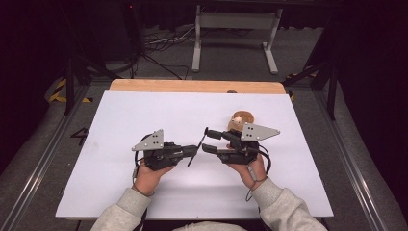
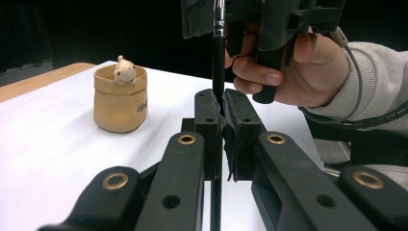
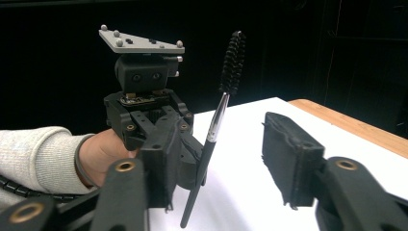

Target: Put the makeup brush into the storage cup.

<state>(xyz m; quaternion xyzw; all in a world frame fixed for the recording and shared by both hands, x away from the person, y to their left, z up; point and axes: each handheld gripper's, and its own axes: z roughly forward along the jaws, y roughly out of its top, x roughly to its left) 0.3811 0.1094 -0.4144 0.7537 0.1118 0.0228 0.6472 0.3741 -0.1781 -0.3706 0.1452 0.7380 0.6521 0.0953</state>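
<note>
A thin black brush point(image 1: 191, 159) with a silver ferrule and a spiral bristle head point(image 3: 232, 62) stands upright near the table's middle. My left gripper point(image 1: 195, 150) is shut on its handle, and in the left gripper view the pads point(image 2: 208, 115) pinch the handle point(image 2: 219, 53). My right gripper point(image 1: 206, 139) faces it from the right, jaws open on either side of the brush. In the right gripper view point(image 3: 226, 159) the brush point(image 3: 211, 130) stands between the two jaws, nearer the left one, with neither pad pressing on it.
A tan cup point(image 1: 239, 120) with a small figure point(image 2: 124, 71) on its rim stands just behind the right gripper. A white sheet point(image 1: 144, 115) covers the table, with a wooden edge point(image 1: 192, 85) at the back. A metal stand point(image 1: 235, 21) and cables lie beyond.
</note>
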